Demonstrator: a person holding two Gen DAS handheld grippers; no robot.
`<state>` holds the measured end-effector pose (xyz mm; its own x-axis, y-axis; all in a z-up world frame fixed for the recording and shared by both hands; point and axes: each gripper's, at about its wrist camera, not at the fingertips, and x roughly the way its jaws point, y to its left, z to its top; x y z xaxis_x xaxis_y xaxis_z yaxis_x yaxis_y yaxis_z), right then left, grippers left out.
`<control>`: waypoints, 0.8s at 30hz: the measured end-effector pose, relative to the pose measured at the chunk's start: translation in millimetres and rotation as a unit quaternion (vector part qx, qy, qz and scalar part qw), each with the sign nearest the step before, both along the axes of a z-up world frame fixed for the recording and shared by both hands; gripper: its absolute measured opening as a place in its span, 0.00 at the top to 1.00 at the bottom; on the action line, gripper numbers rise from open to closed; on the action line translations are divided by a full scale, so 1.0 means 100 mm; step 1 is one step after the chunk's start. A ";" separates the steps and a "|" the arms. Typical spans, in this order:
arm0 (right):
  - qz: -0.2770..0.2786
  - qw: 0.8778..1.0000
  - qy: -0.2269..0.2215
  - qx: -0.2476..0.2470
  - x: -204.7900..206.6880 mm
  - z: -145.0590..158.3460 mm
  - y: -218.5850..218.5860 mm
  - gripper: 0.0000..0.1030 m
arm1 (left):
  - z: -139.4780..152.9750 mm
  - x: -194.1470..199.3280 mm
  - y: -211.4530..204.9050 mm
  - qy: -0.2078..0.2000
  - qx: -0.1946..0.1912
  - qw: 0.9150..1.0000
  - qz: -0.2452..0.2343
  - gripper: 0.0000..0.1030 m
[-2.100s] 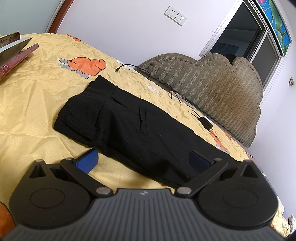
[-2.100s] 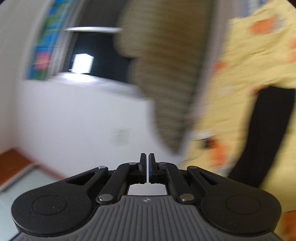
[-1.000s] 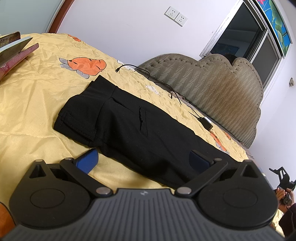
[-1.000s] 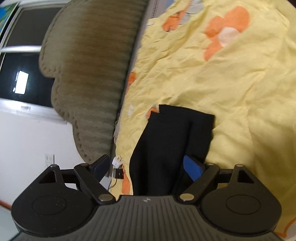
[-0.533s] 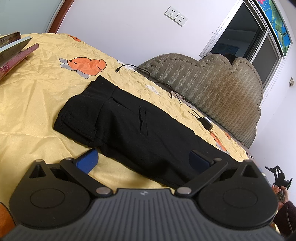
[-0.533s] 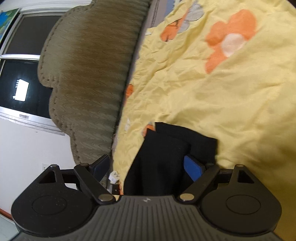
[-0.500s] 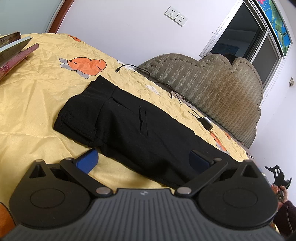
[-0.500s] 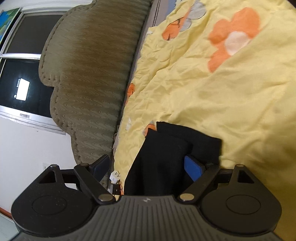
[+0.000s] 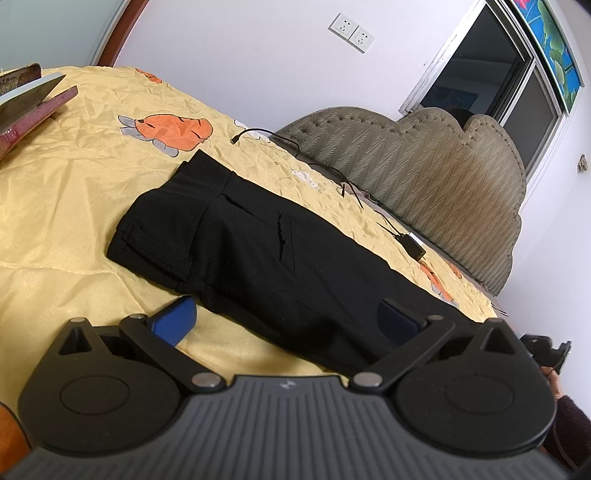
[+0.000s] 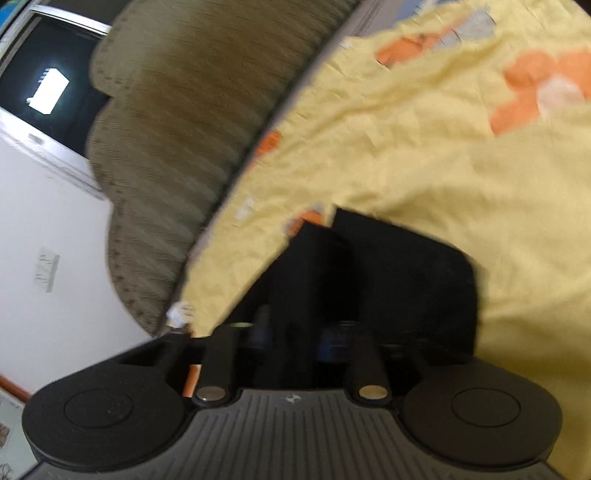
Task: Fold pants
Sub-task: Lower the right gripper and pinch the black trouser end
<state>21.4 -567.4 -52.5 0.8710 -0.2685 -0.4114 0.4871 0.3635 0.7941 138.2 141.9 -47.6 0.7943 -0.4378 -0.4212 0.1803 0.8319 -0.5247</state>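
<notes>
Left wrist view: the left gripper (image 9: 284, 314) stands wide open and empty, the black pants (image 9: 258, 251) lying flat on the yellow bedspread (image 9: 66, 192) just ahead between its fingers. The right gripper (image 10: 295, 338) has just closed, pinching the pants' leg end.

Pants (image 9: 266, 251) on bedspread (image 9: 66, 192), headboard (image 9: 424, 173) behind.

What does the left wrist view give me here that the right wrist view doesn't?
Only the left wrist view shows the waistband end of the black pants, the black cable, the wall sockets above the bed, and the open left tongs. Only the right wrist view, blurred, shows the leg ends with the right tongs closed on them. Both show the yellow bedspread and padded headboard.
</notes>
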 end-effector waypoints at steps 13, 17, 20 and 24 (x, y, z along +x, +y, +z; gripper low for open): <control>-0.030 0.996 -0.087 -0.003 -0.45 0.13 0.11 0.96 | 0.00 0.00 0.00 0.000 0.000 1.000 0.000 0.00; -0.046 0.997 -0.047 -0.028 -0.52 0.18 0.12 0.96 | 0.00 0.00 0.00 0.000 0.000 1.000 0.000 0.00; -0.058 0.998 -0.027 -0.016 -0.57 0.11 0.08 0.96 | 0.00 0.00 0.00 0.000 0.000 1.000 0.000 0.00; -0.079 0.997 -0.001 0.005 -0.59 -0.02 0.03 0.97 | 0.00 0.00 0.00 0.000 0.000 1.000 0.000 0.00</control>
